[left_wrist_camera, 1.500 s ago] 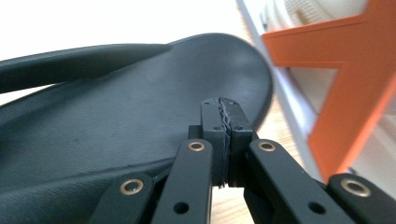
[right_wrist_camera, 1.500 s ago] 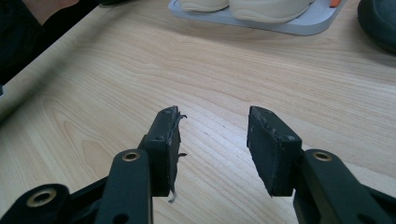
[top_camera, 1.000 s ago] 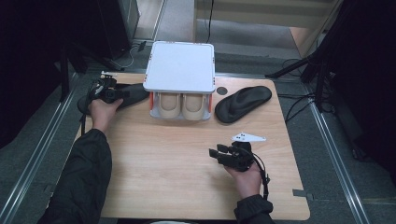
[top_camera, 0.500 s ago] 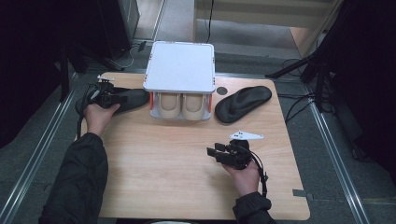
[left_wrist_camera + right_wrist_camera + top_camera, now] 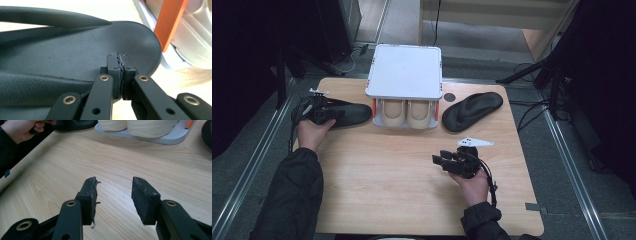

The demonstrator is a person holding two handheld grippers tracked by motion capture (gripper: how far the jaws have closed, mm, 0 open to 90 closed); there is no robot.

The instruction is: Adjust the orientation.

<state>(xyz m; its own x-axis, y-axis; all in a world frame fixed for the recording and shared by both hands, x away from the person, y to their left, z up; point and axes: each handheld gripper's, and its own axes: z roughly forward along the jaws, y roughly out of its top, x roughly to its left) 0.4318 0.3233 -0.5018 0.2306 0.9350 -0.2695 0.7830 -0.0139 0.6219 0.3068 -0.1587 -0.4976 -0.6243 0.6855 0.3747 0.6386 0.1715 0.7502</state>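
Observation:
A black sandal (image 5: pixel 354 114) lies at the table's left, its toe toward a small rack. My left gripper (image 5: pixel 332 114) rests over its footbed (image 5: pixel 62 50), pointing at the rack. Its pads (image 5: pixel 120 58) are pressed together and I see nothing between them. The sandal's strap (image 5: pixel 50 21) runs across above the jaws. My right gripper (image 5: pixel 438 161) sits low over bare wood at the front right, pointing left. Its jaws (image 5: pixel 113 187) stand open with nothing between them. A second black sandal (image 5: pixel 472 110) lies to the right of the rack.
The rack (image 5: pixel 404 70) has a white flat top and orange posts (image 5: pixel 171 22). Two beige shoes (image 5: pixel 407 112) sit on its lower shelf (image 5: pixel 172 137). A wooden table (image 5: pixel 387 195) carries everything. Metal rails and cables run along the floor on both sides.
My left hand and gripper have moved a little to the left and toward the near side along the left sandal. The right gripper has stayed put.

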